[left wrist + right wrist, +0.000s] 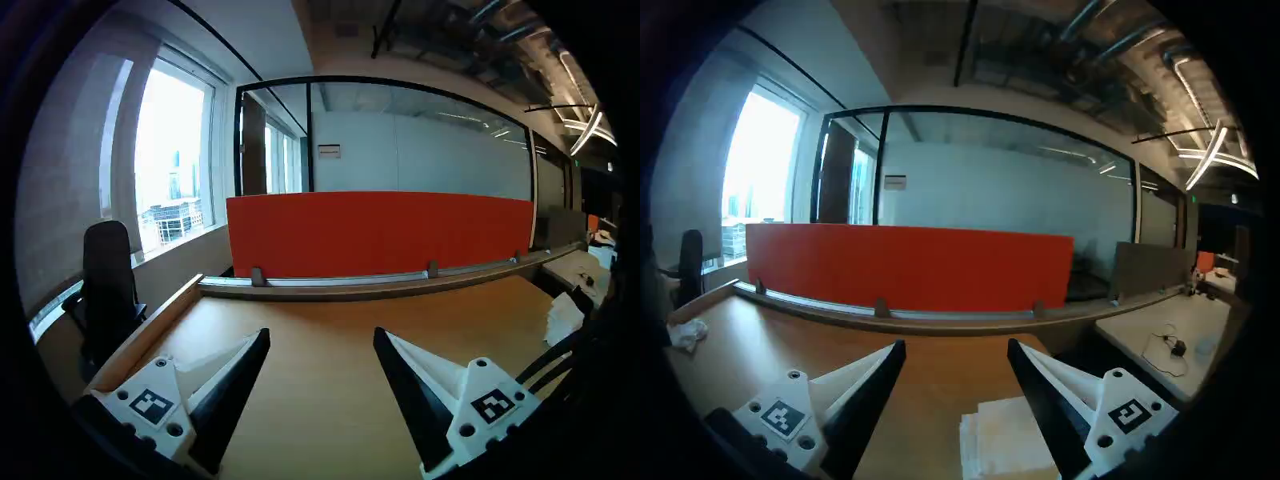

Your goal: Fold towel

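My left gripper (320,331) is released, its fingers spread wide above the bare wood of the desk (320,392) and holding nothing; my right gripper (954,342) is released too, fingers apart and empty. The towel (1002,442) (white, folded into a flat squarish stack) lies on the desk near me in the right gripper view, low between the two fingers; its right side is hidden behind the right finger, and I cannot tell whether they touch. An orange divider (376,232) stands along the far edge of the desk; a black chair (108,280) sits to the left beside the window (172,168). In the right gripper view a crumpled white cloth (686,334) rests at the far left of the desk; a white table (1152,324) stands off to the right, a cable (1170,346) lying on it.
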Tool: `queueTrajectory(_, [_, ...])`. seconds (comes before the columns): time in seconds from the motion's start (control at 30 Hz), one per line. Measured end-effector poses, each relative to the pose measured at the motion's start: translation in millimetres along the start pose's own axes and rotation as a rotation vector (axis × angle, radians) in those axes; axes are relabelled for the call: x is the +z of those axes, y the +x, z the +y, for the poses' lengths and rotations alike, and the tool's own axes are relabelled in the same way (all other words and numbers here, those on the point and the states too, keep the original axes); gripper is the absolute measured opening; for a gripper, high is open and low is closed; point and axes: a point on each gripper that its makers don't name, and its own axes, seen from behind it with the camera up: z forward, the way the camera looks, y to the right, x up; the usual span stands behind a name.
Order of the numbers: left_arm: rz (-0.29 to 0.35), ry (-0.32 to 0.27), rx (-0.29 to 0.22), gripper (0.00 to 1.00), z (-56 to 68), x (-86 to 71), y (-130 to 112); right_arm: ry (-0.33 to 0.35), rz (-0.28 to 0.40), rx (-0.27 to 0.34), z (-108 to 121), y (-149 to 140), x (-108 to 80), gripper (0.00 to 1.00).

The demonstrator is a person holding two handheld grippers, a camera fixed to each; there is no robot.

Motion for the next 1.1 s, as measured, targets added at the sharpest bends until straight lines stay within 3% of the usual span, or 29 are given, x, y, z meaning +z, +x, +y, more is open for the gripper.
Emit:
queueTrajectory(0.67, [0.071, -0.001, -0.052, 0.96, -6.9, -0.5, 21, 0.124, 0.065, 0.044, -125, 37, -0.7, 0.98])
queueTrajectory(1.1, [0.095, -0.009, -0.074, 0.96, -9.3, -1.3, 26, 0.14, 0.07, 0.047, -150, 46, -4.0, 0.98])
